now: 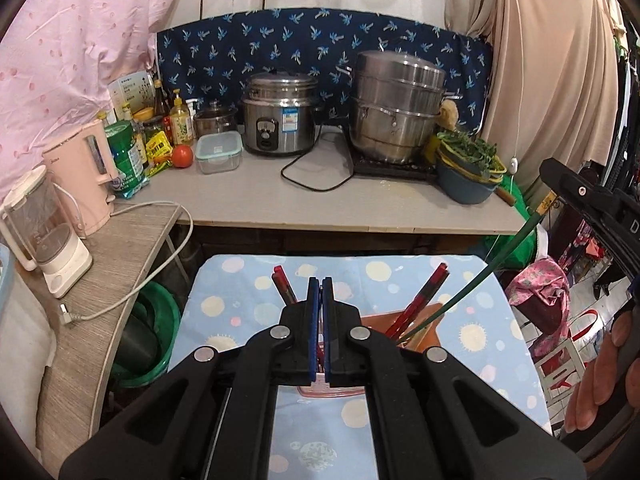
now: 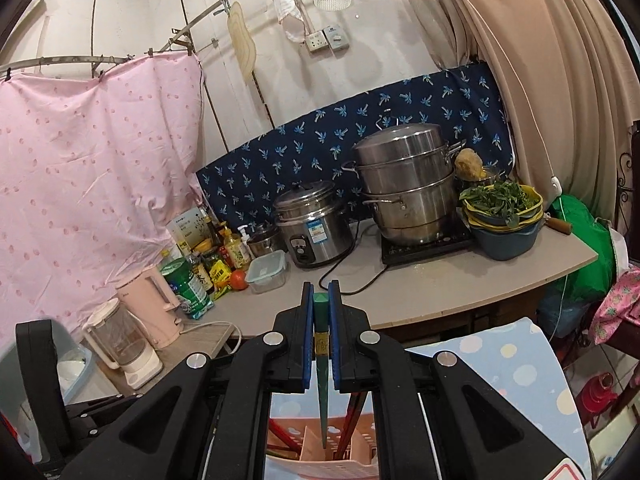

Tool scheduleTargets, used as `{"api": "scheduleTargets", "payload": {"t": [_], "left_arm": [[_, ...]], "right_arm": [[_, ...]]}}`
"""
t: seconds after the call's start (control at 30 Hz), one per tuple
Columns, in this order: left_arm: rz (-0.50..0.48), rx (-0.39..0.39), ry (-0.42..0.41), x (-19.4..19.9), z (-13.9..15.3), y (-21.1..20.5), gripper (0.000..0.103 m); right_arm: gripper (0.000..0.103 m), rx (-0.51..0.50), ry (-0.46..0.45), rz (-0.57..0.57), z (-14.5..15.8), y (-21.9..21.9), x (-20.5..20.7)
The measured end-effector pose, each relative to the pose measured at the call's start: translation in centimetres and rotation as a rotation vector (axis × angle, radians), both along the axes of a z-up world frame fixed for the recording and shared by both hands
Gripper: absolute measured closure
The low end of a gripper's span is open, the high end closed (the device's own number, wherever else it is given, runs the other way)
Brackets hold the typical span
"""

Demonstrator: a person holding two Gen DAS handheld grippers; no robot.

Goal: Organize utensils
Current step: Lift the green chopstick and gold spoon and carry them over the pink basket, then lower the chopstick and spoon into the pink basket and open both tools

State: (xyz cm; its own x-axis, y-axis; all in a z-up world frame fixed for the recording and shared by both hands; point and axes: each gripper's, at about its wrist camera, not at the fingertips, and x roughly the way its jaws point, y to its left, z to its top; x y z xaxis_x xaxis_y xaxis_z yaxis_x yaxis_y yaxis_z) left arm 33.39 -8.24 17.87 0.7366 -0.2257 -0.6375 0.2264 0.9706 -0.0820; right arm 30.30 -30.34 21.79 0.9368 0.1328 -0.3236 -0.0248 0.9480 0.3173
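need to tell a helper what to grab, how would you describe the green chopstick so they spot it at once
Start at the small table with the blue spotted cloth; a pink utensil holder stands on it. The green chopstick slants into that holder, its top pinched by the right gripper. The red chopsticks beside it are red and unheld.

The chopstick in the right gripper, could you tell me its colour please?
Green chopstick, with a gold band; the right wrist view shows it best.
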Motion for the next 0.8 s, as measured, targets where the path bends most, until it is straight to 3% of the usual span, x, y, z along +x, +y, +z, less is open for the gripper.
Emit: {"api": "scheduleTargets", "payload": {"t": [0.27, 0.57, 0.67, 0.73, 0.8], "left_arm": [[-0.007, 0.018, 0.06, 1.7, -4.0, -1.0, 0.102], [-0.001, 0.016, 0.045, 1.9, -4.6, -1.3, 0.1], [0.016, 0.014, 0.04, 1.9, -4.5, -1.1, 0.087], [0.03, 0.012, 0.024, 1.6, -4.2, -0.9, 0.069], [0.041, 0.021, 0.0, 1.1, -3.9, -0.7, 0.067]], "right_arm": [[0.096, -0.014, 0.113, 0.03, -4.6, 0.5, 2.1], [0.095, -0.039, 0.175, 0.063, -6.9, 1.3, 2.9], [0.09, -0.036, 0.171, 0.063, -7.0, 1.3, 2.7], [0.085, -0.036, 0.17, 0.061, -7.0, 1.3, 2.5], [0.081, -0.035, 0.17, 0.059, -6.9, 1.3, 2.2]]}}
